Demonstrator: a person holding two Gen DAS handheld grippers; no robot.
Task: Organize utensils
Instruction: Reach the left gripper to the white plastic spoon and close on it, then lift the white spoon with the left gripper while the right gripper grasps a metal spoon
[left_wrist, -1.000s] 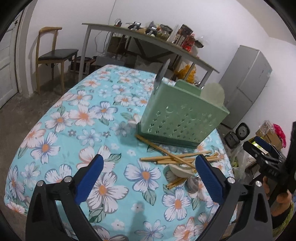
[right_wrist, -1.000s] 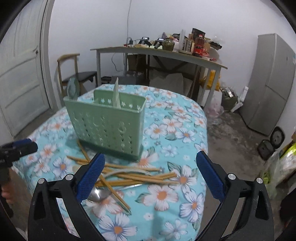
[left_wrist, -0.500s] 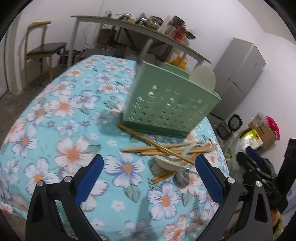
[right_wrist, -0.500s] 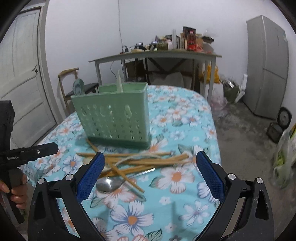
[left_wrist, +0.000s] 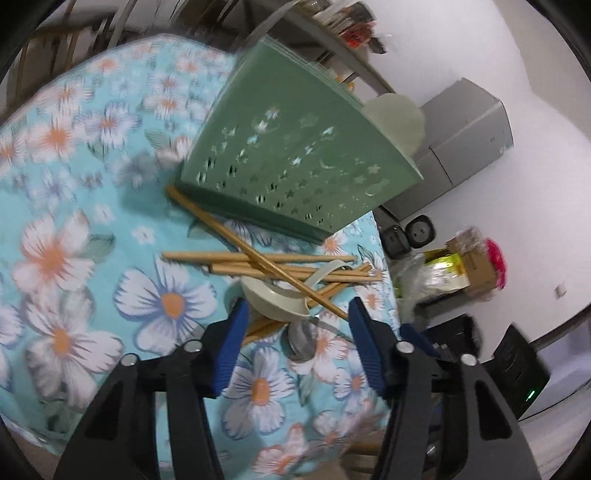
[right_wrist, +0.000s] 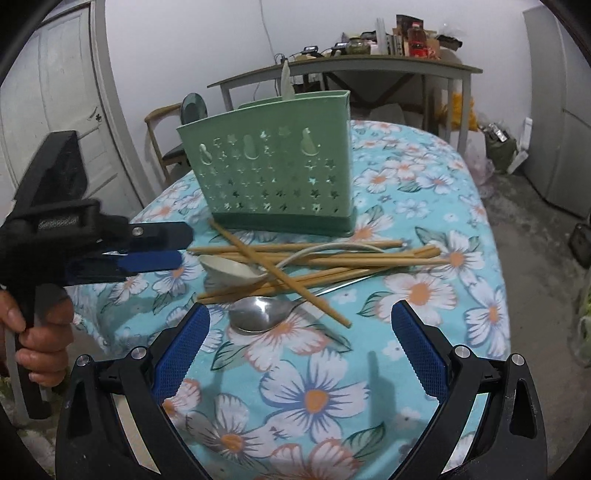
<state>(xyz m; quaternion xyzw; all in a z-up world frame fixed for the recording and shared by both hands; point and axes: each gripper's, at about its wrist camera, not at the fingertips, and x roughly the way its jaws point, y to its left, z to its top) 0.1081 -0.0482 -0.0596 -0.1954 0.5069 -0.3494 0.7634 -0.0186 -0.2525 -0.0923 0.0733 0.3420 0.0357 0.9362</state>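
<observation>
Moved since earlier: both grippers are coming down toward the pile of utensils at the table's near edge, so the pile is filling far more of each wrist view than it was a second ago.
Left gripper (left_wrist: 295, 314): its jaws are narrowing from wide apart to about half-spread; the white ladle (left_wrist: 275, 297) and some stick ends are lying on the cloth just ahead of and between the tips, yet neither pad is pressing on anything — nothing is held.
Chopsticks (right_wrist: 306, 258): lying loose and crossed on the floral tablecloth (right_wrist: 317, 398) in front of the holder, touching both spoons.
Green holder (right_wrist: 280, 177): standing upright behind the pile, with 1 pale utensil handle already sticking out of its top.
Metal spoon (right_wrist: 258, 314): resting bowl-up at the near side of the pile, just ahead of the right tips.
Right gripper (right_wrist: 299, 343): jaws standing wide apart, empty, hanging over the cloth near the spoon.
Meaning for the task: this looks like the reach for a 1st pick, probably the ladle; the sorting itself is barely begun.
Other differences: the left view is now tilting and blurring with the wrist's turn — the holder is looming larger and slanted.
</observation>
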